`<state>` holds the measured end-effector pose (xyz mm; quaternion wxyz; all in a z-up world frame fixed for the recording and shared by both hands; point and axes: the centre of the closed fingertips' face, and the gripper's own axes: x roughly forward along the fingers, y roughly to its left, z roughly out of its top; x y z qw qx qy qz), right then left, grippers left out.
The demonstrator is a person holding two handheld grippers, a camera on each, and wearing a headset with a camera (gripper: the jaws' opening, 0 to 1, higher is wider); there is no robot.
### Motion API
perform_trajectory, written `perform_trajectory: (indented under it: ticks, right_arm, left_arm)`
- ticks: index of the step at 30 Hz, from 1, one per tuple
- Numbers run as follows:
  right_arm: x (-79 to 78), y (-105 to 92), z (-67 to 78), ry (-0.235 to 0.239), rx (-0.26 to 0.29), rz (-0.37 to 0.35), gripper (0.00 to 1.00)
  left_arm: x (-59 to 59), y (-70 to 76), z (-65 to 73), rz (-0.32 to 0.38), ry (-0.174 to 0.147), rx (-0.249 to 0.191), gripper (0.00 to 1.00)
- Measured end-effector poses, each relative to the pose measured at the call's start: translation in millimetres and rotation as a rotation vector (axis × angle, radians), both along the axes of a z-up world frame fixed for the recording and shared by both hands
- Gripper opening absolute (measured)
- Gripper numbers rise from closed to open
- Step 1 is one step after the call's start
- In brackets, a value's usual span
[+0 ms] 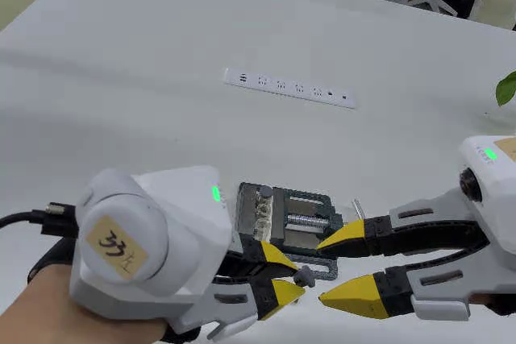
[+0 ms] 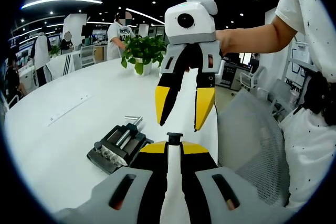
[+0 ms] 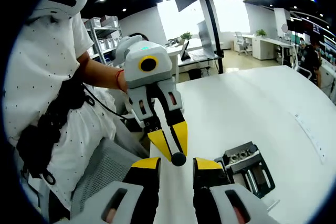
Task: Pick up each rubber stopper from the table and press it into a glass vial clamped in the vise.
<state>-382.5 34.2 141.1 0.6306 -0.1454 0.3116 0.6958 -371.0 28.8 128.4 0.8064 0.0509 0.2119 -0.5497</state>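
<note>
Head view, nearest first: the left gripper (image 1: 287, 276) has its yellow tips pinched onto a small dark grey rubber stopper (image 1: 304, 277) (matt, with a wider cap end, as the left gripper view shows it), held in the air above the white table (image 1: 121, 78). The right gripper (image 1: 334, 271) faces it tip to tip, jaws spread with nothing between them. Just behind both stands the dark vise (image 1: 310, 235) with clear glass vials (image 1: 263, 213) clamped in its jaws, and farther back lies a white power strip (image 1: 288, 89).
</note>
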Motion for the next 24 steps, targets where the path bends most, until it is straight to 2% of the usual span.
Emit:
perform_trajectory:
  ticks: [10, 24]
  right_arm:
    - [-4.0, 2.4, 1.7, 0.008, -0.007, 0.034, 0.11]
    - [-7.3, 3.0, 2.0, 0.016, -0.009, 0.052, 0.07]
  left_arm:
    - [-6.0, -1.2, 8.0, -0.015, -0.012, -0.011, 0.05]
    - [-9.4, -1.0, 11.2, -0.031, -0.016, -0.019, 0.05]
